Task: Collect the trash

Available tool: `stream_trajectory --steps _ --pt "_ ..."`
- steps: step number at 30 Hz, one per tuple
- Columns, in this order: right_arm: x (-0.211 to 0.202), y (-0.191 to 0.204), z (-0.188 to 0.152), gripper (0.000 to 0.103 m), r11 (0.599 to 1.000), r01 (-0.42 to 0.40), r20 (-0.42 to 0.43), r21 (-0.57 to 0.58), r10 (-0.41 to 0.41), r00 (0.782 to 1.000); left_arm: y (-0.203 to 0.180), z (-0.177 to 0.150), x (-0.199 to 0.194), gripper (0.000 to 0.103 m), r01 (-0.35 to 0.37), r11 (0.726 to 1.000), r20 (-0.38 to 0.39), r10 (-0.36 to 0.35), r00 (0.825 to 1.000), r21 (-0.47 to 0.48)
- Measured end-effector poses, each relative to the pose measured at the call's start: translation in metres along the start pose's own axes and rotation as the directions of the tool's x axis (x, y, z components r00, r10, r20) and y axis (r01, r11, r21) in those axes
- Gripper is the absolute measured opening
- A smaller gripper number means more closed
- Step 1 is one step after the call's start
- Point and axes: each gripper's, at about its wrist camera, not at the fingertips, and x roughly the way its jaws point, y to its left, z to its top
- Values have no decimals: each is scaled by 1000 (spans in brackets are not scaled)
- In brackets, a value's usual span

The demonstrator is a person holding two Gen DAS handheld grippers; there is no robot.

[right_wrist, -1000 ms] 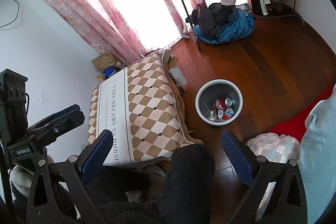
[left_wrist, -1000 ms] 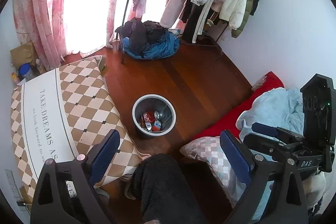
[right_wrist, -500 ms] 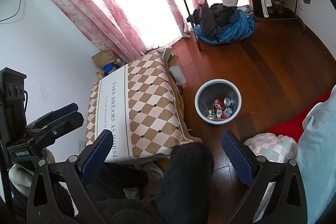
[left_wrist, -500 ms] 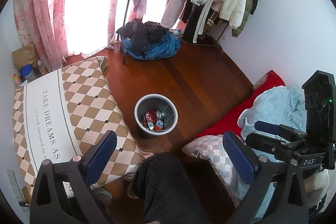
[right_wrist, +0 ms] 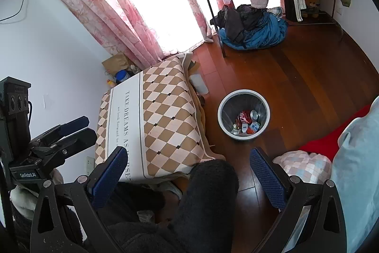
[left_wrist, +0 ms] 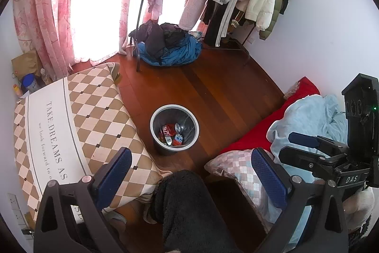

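Observation:
A grey trash bin (left_wrist: 155, 119) stands on the wood floor, and it also shows in the right wrist view (right_wrist: 222, 119). It holds a red can (left_wrist: 167, 130), a silver can top and small wrappers; the red can also shows in the right wrist view (right_wrist: 245, 116). My left gripper (left_wrist: 191, 171) is open and empty, held high above and in front of the bin. My right gripper (right_wrist: 187, 170) is open and empty, also well above the floor. Each gripper shows in the other's view, the right one (left_wrist: 315, 146) and the left one (right_wrist: 64, 134).
A low table with a checkered cloth (left_wrist: 78, 120) stands left of the bin. A red mattress (left_wrist: 272, 115) with a light blue blanket and a checked pillow (left_wrist: 236, 165) lies right. A clothes pile (left_wrist: 168, 46) and coat rack stand at the back. My dark fuzzy knee (left_wrist: 187, 212) is below.
Both grippers have risen and tilted a little, so the bin and table sit slightly lower and farther in view. Both stay open and empty.

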Motion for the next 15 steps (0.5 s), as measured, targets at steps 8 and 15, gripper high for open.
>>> stream_trajectory --steps 8,15 --pt "-3 0 -1 103 1000 -2 -1 0 2 1000 0 -2 -2 103 6 1000 -1 -6 1000 11" --pt "-3 2 -1 103 1000 -7 -2 -2 7 1000 -1 -3 -4 103 12 1000 -4 -12 1000 13"
